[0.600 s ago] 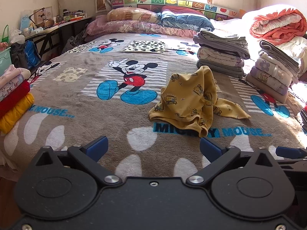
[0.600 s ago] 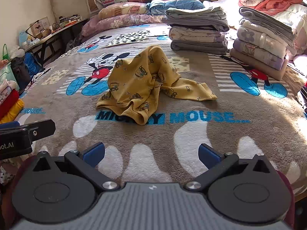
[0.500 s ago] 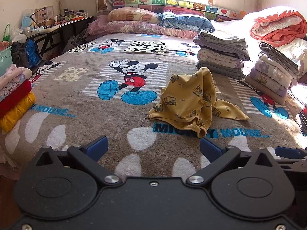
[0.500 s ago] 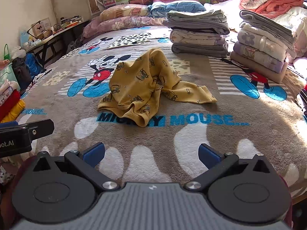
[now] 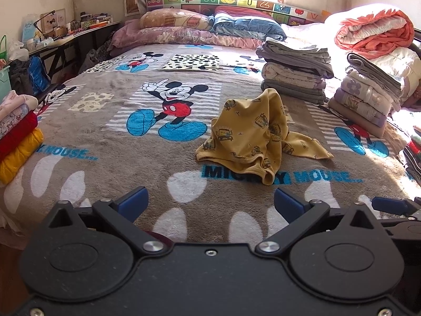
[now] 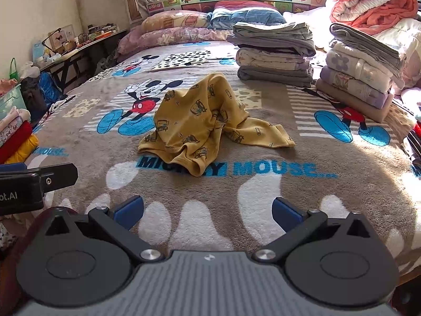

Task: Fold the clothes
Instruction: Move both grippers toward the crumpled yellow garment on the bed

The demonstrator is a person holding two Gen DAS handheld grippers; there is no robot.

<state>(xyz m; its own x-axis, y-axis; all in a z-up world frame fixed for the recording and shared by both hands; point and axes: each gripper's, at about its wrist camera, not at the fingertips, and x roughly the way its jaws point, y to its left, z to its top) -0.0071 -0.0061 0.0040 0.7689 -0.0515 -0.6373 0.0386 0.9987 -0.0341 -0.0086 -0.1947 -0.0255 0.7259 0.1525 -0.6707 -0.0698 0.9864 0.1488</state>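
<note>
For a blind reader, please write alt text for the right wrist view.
A crumpled yellow printed garment lies unfolded on a grey cartoon-mouse blanket, ahead of the open, empty right gripper. Stacks of folded laundry stand behind it.

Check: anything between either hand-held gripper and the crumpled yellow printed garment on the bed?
Nothing visible. The crumpled yellow printed garment lies alone on the grey cartoon-print blanket; only bare blanket separates it from the open left hand-held gripper and open right hand-held gripper. The folded stacks sit behind it.

Crumpled shirt (image 5: 250, 134) sits mid-bed (image 5: 110, 163); folded stacks (image 5: 294, 73) behind it at 1 o'clock, another pile (image 5: 15, 137) at 9.
</note>
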